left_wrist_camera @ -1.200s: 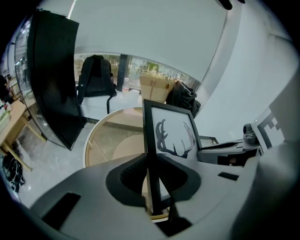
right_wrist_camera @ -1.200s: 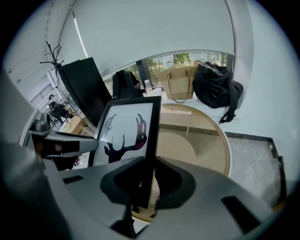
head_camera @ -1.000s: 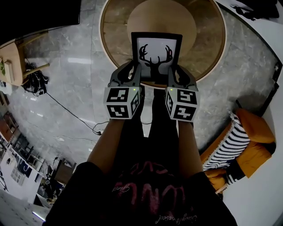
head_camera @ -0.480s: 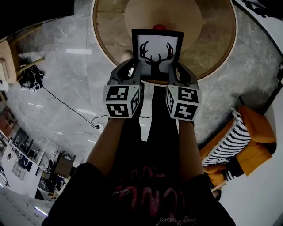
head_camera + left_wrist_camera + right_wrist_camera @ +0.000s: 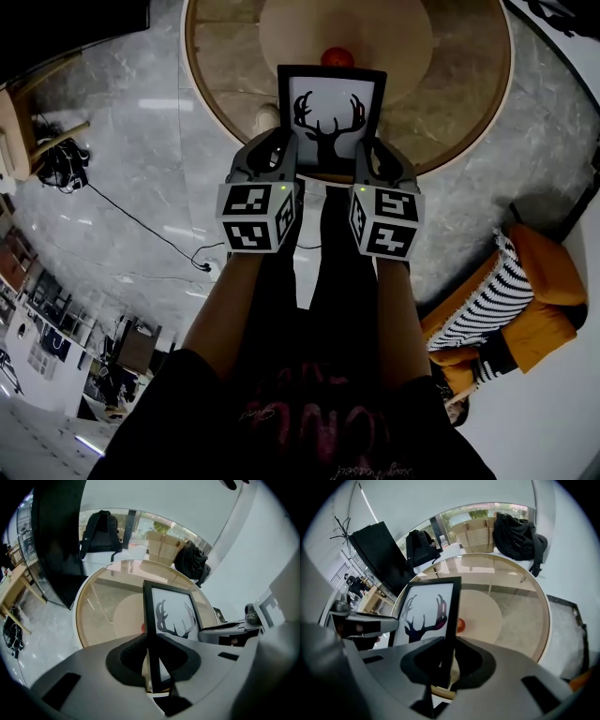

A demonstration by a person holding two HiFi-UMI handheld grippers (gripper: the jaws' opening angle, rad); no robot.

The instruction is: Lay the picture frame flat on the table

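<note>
The left gripper is clamped on the left side bar of the black-rimmed rectangular picture frame with a white sheet bearing a black stag's-head silhouette. The bar stands edge-on between the two dark ribbed pads. The right gripper is likewise closed on that frame, gripping its right side bar low down.

From the head view the left gripper and right gripper sit side by side at the frame's two lower corners. The picture frame rises beyond them, its printed face turned toward the camera. It is held between the grippers, not lying flat. Its lower edge is over the near rim of the round glass-topped table with a pale wooden ring and base. No view shows plainly whether that edge touches the table.

Just past the frame's top edge, on the table, lies a small red round object, also seen beside the right bar in the right gripper view.

Farther out, a black backpack stands beyond the table. An orange armchair with a black-and-white striped cushion sits on the grey marble floor to the person's right.
</note>
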